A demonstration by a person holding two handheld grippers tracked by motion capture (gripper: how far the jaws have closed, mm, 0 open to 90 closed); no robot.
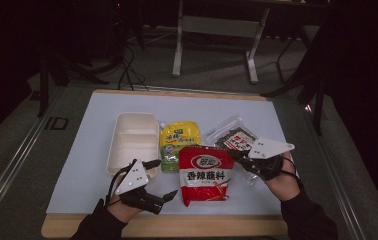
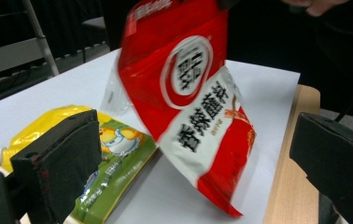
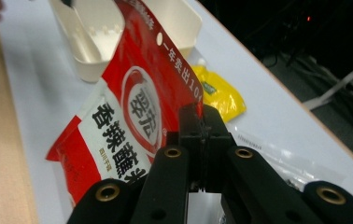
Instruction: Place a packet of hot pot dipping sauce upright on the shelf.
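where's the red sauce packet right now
In the high view the red packet sits front and centre on the white mat, pinched at its top right corner by the right gripper, beside the yellow pouch.

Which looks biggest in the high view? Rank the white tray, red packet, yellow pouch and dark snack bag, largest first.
1. white tray
2. red packet, close to the tray in size, but lifted toward the camera, so unsure
3. yellow pouch, partly covered
4. dark snack bag, partly covered, so 3 and 4 are uncertain

A wooden table (image 1: 257, 225) carries a white mat (image 1: 187, 107) that covers most of it. On the mat lie a cream compartment tray (image 1: 133, 140) left of centre, a yellow-green pouch (image 1: 177, 142) beside it, and a clear packet of dark snacks (image 1: 234, 135) toward the right edge.
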